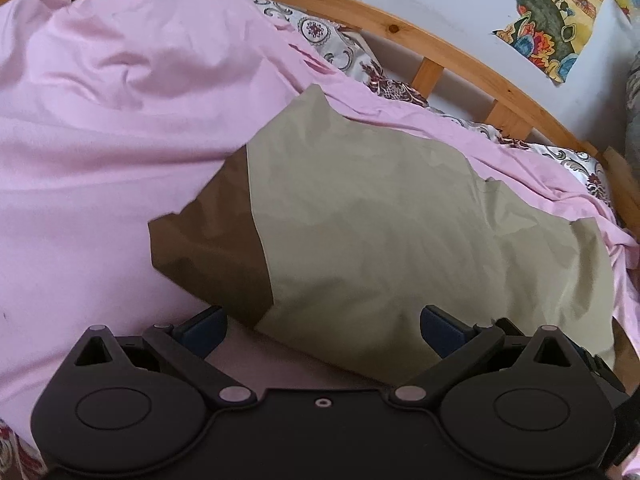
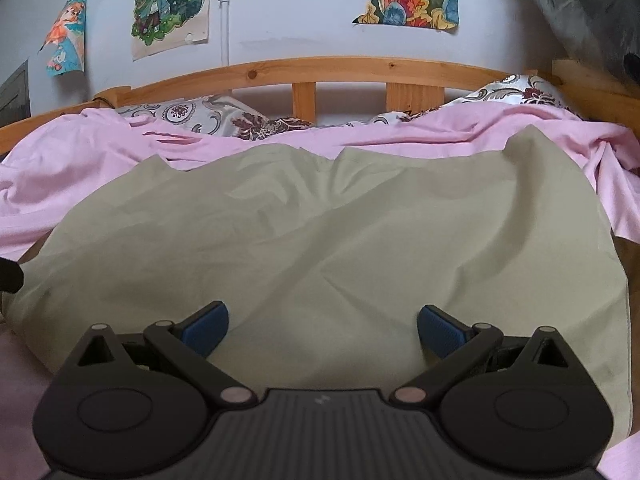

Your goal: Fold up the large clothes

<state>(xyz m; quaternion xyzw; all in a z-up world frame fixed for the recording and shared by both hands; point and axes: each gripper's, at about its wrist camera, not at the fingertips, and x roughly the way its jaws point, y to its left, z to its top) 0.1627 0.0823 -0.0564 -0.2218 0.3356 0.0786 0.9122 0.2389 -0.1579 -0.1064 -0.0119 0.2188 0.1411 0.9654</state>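
A large khaki garment (image 1: 384,232) lies folded over on the pink bed sheet (image 1: 100,160), with a darker brown panel (image 1: 212,248) at its left end. My left gripper (image 1: 322,330) is open and empty, just above the garment's near left edge. In the right wrist view the same garment (image 2: 320,232) fills the middle, spread flat with soft wrinkles. My right gripper (image 2: 322,330) is open and empty, hovering over the garment's near edge.
A wooden bed rail (image 2: 340,66) runs along the far side, with patterned pillows (image 2: 200,116) against it. Posters (image 2: 172,4) hang on the white wall. The pink sheet (image 2: 60,176) is bunched at the left and right.
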